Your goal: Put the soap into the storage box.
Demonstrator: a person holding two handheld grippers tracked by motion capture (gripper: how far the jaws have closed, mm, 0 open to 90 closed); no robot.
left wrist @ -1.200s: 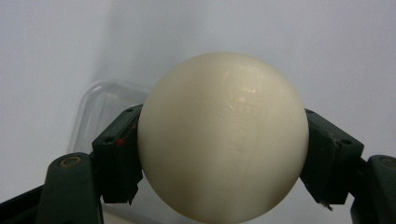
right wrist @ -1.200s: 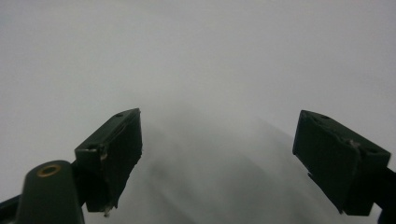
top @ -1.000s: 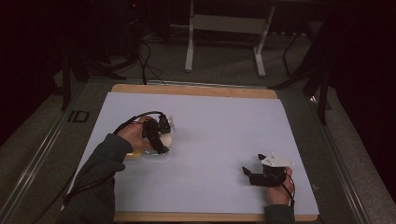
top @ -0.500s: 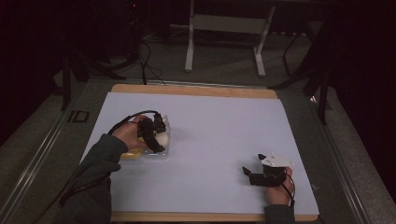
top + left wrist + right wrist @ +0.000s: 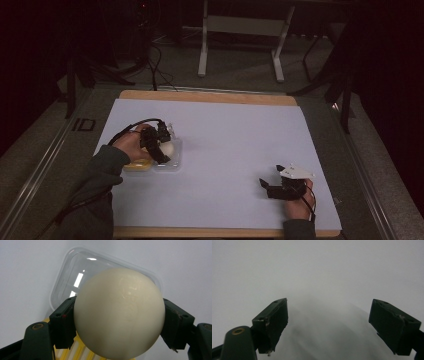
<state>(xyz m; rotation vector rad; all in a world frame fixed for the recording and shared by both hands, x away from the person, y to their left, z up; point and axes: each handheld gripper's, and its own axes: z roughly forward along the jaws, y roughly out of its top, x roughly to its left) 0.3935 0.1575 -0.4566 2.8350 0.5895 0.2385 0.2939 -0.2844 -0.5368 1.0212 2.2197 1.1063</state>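
Left gripper view: pinching cream ball (image 5: 119,313) between jaws, hovering over clear tray (image 5: 75,280). Probably lowering next. Right gripper (image 5: 272,189) idling, jaws spread.

The cream ball (image 5: 119,313) hides most of the clear tray (image 5: 65,277) behind it — the yellow piece (image 5: 75,352) below runs off the frame's bottom edge, unidentifiable.

left tongs (image 5: 161,145) carried the cream ball (image 5: 166,148) slightly rightward over the clear tray (image 5: 175,162).
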